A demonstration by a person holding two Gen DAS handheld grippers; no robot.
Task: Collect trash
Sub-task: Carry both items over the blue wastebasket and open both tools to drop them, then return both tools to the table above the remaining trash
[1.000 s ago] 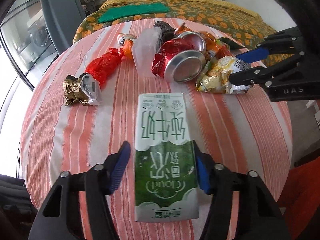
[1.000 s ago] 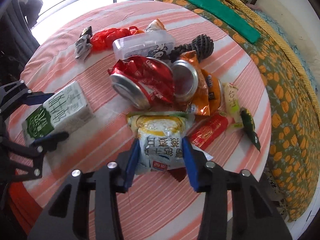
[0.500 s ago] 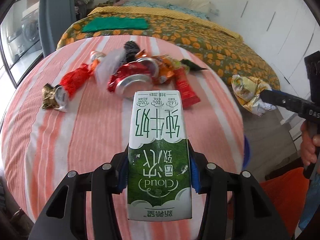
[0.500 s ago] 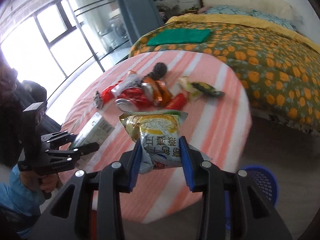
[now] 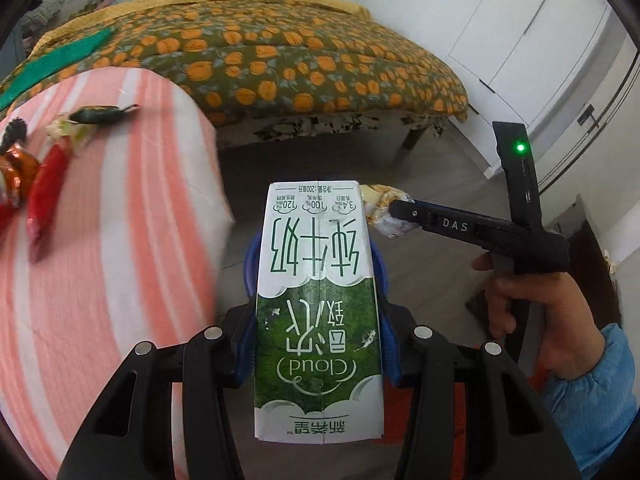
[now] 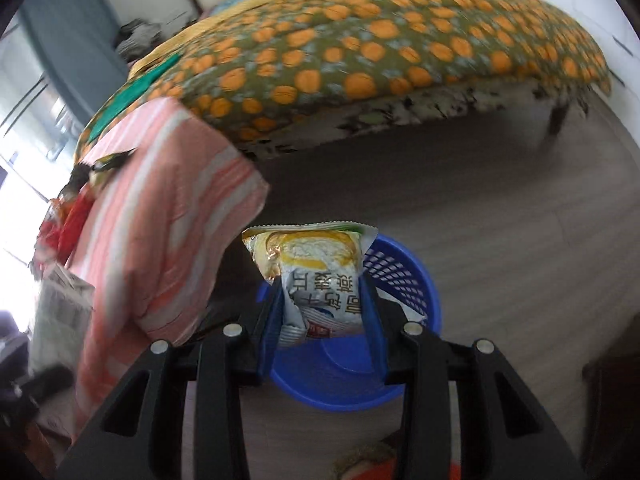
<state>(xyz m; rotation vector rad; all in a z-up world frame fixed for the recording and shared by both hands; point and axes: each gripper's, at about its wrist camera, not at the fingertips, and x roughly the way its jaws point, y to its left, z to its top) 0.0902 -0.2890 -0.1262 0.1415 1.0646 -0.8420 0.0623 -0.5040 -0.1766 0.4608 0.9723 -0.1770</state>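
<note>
My left gripper [image 5: 316,344] is shut on a green and white milk carton [image 5: 318,312] and holds it in the air off the table's right edge. My right gripper [image 6: 322,312] is shut on a yellow and white snack wrapper [image 6: 316,276] and holds it above a blue plastic basket [image 6: 396,280] on the floor. In the left wrist view the right gripper [image 5: 472,228] shows at the right with the wrapper [image 5: 380,204] at its tip, just past the carton. The basket's blue rim [image 5: 251,256] peeks out behind the carton.
The round table with a pink striped cloth [image 5: 104,240] is at the left, with a red wrapper [image 5: 44,196] and a dark green wrapper [image 5: 96,115] on it. A bed with an orange-patterned cover [image 5: 280,48] stands behind. Grey floor lies around the basket.
Both grippers have swung right, away from the table top, carrying the carton and the wrapper. The right gripper now hangs over the blue basket.
</note>
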